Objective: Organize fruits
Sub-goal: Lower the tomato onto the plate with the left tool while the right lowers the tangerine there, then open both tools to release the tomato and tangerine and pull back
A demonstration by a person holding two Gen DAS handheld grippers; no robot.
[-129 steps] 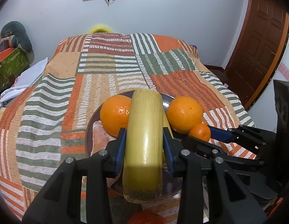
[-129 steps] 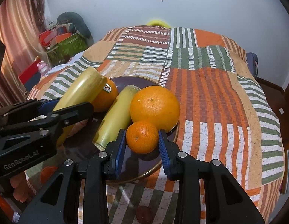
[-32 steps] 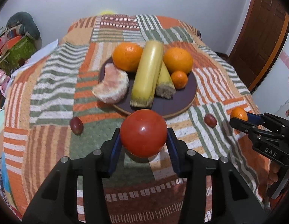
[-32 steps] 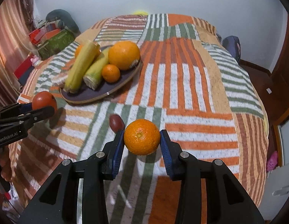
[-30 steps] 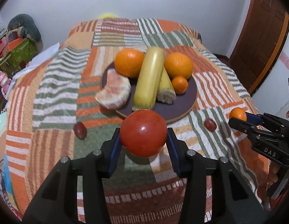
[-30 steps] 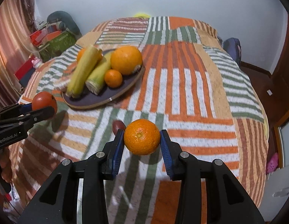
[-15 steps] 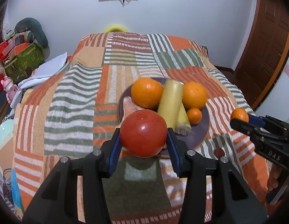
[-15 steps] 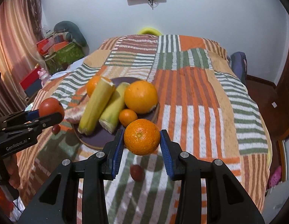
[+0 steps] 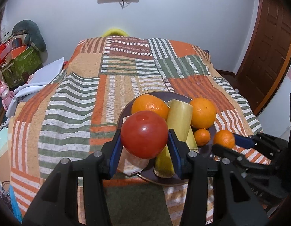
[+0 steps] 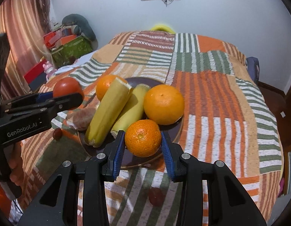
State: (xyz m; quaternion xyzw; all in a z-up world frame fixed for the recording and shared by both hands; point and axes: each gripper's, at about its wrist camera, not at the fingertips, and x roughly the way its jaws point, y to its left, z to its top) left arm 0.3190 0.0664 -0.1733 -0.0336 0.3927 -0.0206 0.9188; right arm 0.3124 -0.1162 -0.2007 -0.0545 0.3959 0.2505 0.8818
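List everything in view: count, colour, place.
plate: 1, dark, on quilt
oranges: 2, orange, on plate, one each side of the yellow pieces
yellow pieces: 2, yellow, side by side mid-plate
small mandarin: 1, orange, on plate, right side
peeled segment: 1, pinkish, plate's left edge
small dark fruits: 2, dark red, on quilt off the plate
quilt: 1, orange, green and white stripes, on bed
tomato: 1, red, in left gripper
mandarin: 1, orange, in right gripper
hand: 1, on left gripper's handle
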